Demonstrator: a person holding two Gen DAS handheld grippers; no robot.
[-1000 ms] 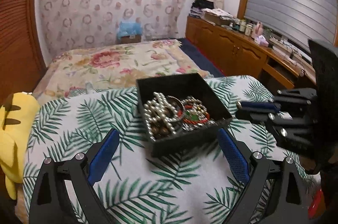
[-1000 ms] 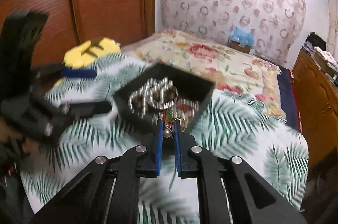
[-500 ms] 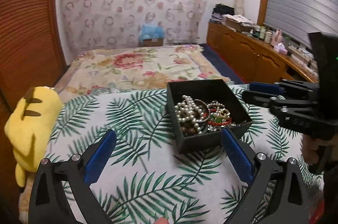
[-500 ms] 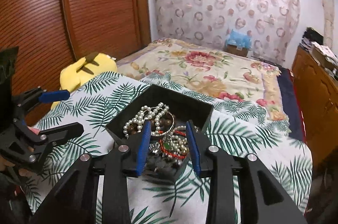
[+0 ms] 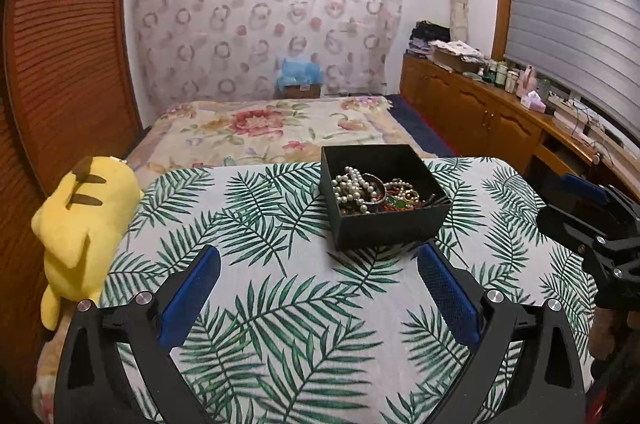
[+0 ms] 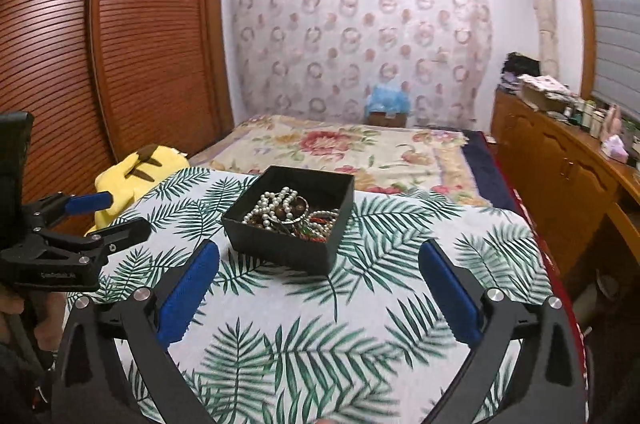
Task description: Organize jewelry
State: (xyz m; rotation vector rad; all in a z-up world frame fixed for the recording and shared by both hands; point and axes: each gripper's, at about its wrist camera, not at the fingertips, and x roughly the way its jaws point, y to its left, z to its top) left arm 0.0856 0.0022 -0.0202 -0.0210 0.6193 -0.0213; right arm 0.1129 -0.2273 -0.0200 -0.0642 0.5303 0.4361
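A black open box stands on the palm-leaf tablecloth and holds a heap of jewelry: a white pearl string, brown beads, red and green pieces. The box also shows in the right wrist view, with the jewelry inside. My left gripper is open and empty, well back from the box; it appears at the left of the right wrist view. My right gripper is open and empty, just short of the box; it appears at the right edge of the left wrist view.
A yellow plush toy lies at the table's left edge. Beyond the table is a bed with a floral cover. A wooden sideboard with clutter runs along the right. A slatted wooden wardrobe stands at the left.
My right gripper, shut on a small jewelry piece over the box a second ago, has opened wide and drawn back empty. My left gripper has also pulled back from the box.
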